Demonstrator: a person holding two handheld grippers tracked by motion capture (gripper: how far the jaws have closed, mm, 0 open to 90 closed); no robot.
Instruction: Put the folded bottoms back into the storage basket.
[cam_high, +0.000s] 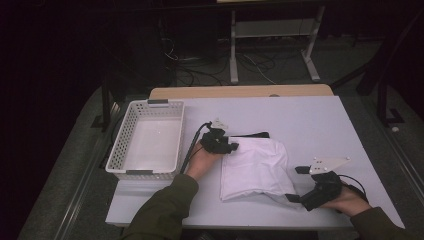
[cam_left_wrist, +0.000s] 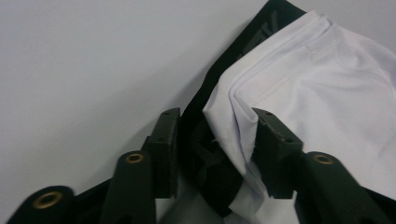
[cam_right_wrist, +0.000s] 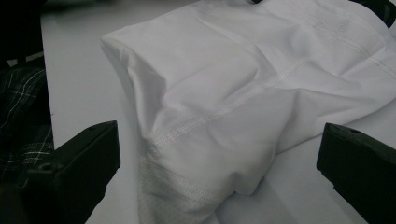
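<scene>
We see a white garment (cam_high: 255, 167) w/ a black band (cam_left_wrist: 219, 116) along one edge, white stitching on its hems. Table (cam_high: 310, 120) is pale grey-white w/ a light wood strip at the far edge. Basket (cam_high: 131, 131) is white, lattice-pattern walls, grey handles. Left gripper (cam_high: 231, 147) & right gripper (cam_high: 295, 185) are black; brass-coloured rivets on the left's jaws, grey-white plate on the right. Sleeves (cam_high: 160, 210) are olive green. Dark plaid cloth (cam_right_wrist: 23, 116) w/ white lines sits at the right gripper view's left edge.

Dim room; grey floor (cam_high: 60, 165), cables (cam_high: 200, 67), metal frame legs (cam_high: 233, 47).
</scene>
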